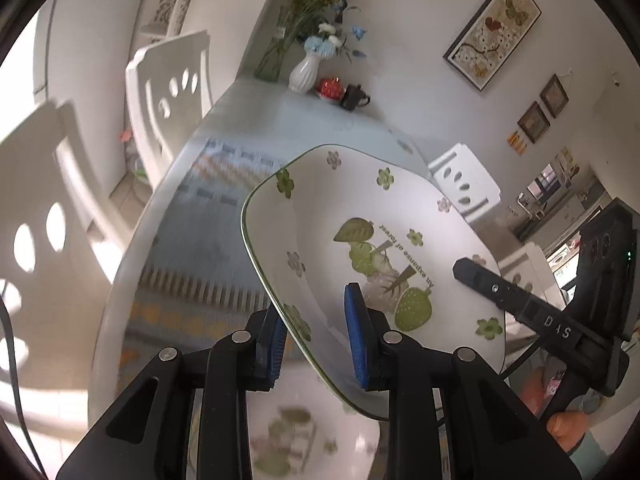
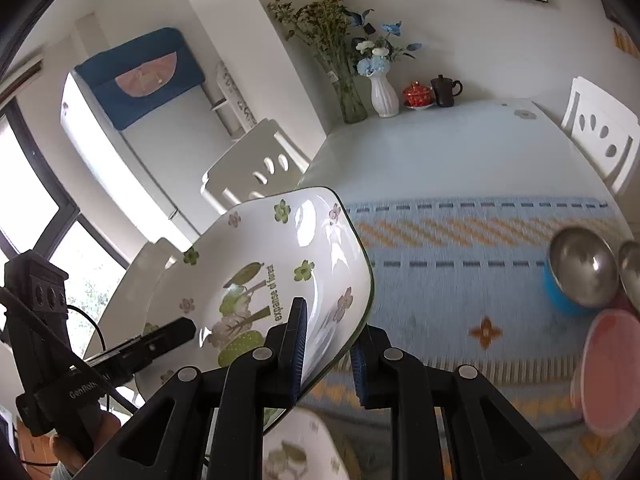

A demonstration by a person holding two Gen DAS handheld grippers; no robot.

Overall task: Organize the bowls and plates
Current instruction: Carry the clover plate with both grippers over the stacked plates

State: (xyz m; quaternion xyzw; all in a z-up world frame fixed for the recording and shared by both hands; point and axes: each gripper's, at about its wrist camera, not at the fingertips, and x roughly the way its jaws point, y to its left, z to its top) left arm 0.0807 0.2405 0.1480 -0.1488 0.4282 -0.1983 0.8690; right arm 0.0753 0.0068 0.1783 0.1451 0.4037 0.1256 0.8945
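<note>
A white square plate with green fruit and flower print (image 1: pixel 372 248) is lifted and tilted above the table. My left gripper (image 1: pixel 316 344) is shut on its left rim, blue pads on either side of the edge. My right gripper (image 2: pixel 330 354) is shut on the opposite rim of the same plate (image 2: pixel 264 276). Each gripper shows in the other's view, the right one (image 1: pixel 520 304) and the left one (image 2: pixel 152 344). A second plate of the same print lies blurred below (image 1: pixel 316 436), also in the right wrist view (image 2: pixel 300 452).
A blue and orange woven mat (image 2: pixel 460 264) covers the white table (image 2: pixel 420 152). A steel bowl in a blue holder (image 2: pixel 580 272), another steel bowl (image 2: pixel 632 272) and a pink plate (image 2: pixel 612 368) sit at the right. Vases (image 2: pixel 384 96), a red cup and a dark teapot stand at the far end. White chairs surround the table.
</note>
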